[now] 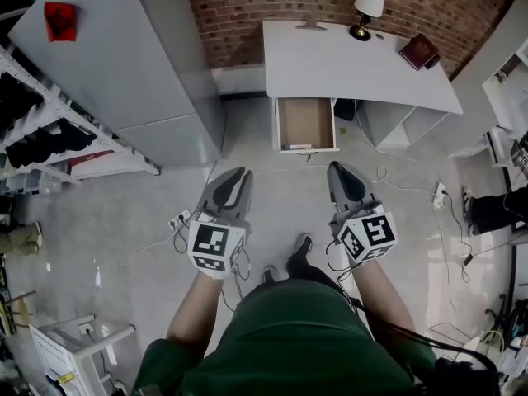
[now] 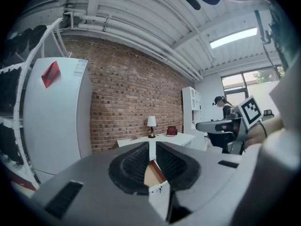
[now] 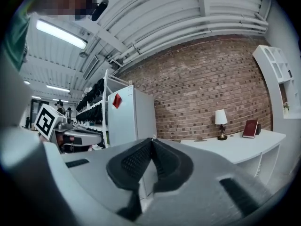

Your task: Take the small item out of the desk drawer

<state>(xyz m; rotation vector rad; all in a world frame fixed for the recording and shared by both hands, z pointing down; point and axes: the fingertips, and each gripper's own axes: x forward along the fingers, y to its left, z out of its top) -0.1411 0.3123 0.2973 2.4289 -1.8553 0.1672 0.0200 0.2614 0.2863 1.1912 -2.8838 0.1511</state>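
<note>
The white desk (image 1: 346, 60) stands against the brick wall, and its drawer (image 1: 306, 123) is pulled open toward me. The drawer's brown bottom looks bare. A small pale thing (image 1: 301, 147) lies at its front edge, too small to identify. Both grippers are held over the floor, short of the drawer and pointing at it. My left gripper (image 1: 239, 174) (image 2: 150, 145) has a narrow gap between its ribbed pads, with nothing in it; the drawer (image 2: 151, 175) shows through that gap. My right gripper (image 1: 338, 168) (image 3: 152, 140) has its pad tips touching and holds nothing.
A lamp (image 1: 368, 7) and a red book (image 1: 419, 52) sit on the desk. A tall white cabinet (image 1: 124, 56) and dark shelving (image 1: 41, 130) stand to the left. Cables and a power strip (image 1: 180, 219) lie on the floor. White shelves (image 1: 511, 89) stand to the right.
</note>
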